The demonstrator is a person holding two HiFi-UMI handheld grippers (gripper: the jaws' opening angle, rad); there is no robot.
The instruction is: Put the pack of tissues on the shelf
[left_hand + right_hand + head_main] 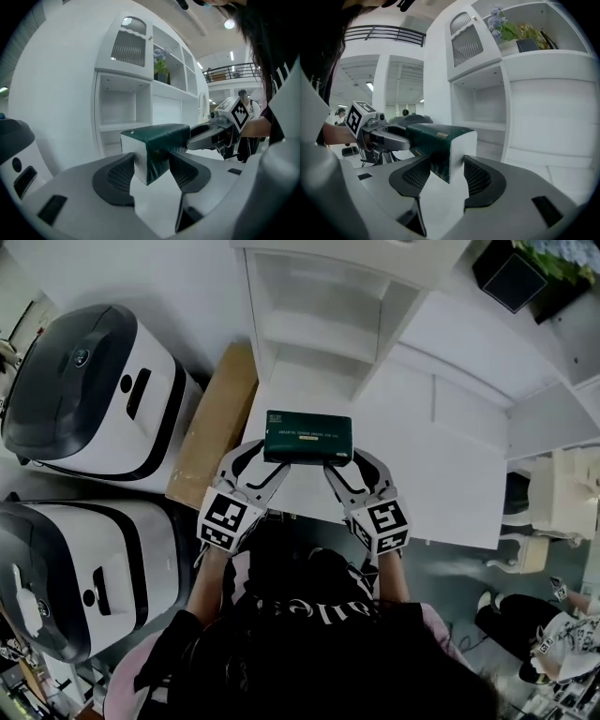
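Observation:
A dark green pack of tissues (307, 437) with white ends is held level between both grippers, above the white counter (450, 474) in front of the open shelf unit (323, 320). My left gripper (260, 463) is shut on its left end (151, 157). My right gripper (339, 465) is shut on its right end (447, 152). In the left gripper view the pack (157, 140) stands before the empty white shelf compartments (117, 110). In the right gripper view the same compartments (480, 110) lie just past the pack (438, 136).
Two large white-and-grey machines (89, 395) (70, 577) stand on the floor at the left, with a cardboard box (214, 423) between them and the counter. White cabinet panels (553, 418) run along the right. A pot of flowers (501, 26) sits on an upper shelf.

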